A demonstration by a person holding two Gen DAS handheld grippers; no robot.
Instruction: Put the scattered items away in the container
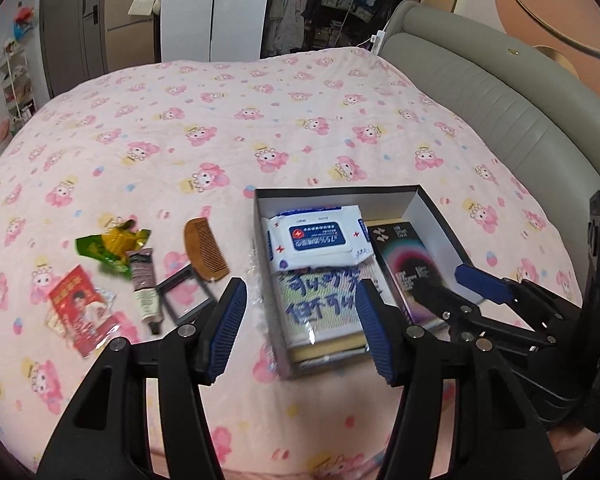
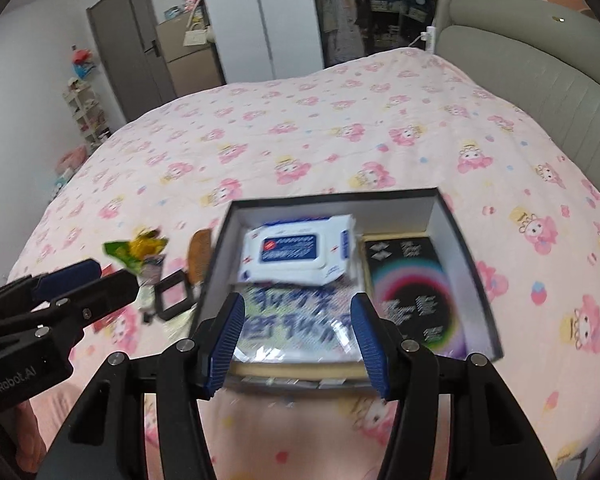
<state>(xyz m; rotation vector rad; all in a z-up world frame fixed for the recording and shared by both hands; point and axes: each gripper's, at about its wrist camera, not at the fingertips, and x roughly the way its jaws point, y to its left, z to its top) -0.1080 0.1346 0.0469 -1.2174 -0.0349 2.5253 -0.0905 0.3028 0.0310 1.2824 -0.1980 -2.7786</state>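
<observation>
Resting on a pink cartoon-print bedspread [image 1: 228, 128]: a shallow black cardboard box with white inner walls [image 1: 416, 208], holding a white wet-wipe pack with a blue label [image 1: 318, 240] at the far end, a plastic-wrapped flat packet with blue handwritten-style characters [image 1: 320, 300] beneath it, and a black carton with a rainbow ring design [image 1: 404, 264] along the right wall. Lettering on all three too blurred to read; "GenRobot.AI" legible on the left gripper's body in the right wrist view. Scattered left of the box, well outside it: a brown wooden comb [image 1: 204, 250], a small black-framed square [image 1: 184, 294], a dark-capped cream tube [image 1: 144, 288], a green and yellow snack wrapper [image 1: 112, 246], a red printed packet [image 1: 80, 312]. Left gripper [image 1: 300, 328] spread wide over the box's near left corner, pinching nothing; right gripper [image 2: 298, 340] likewise spread, empty, over the box's near edge.
</observation>
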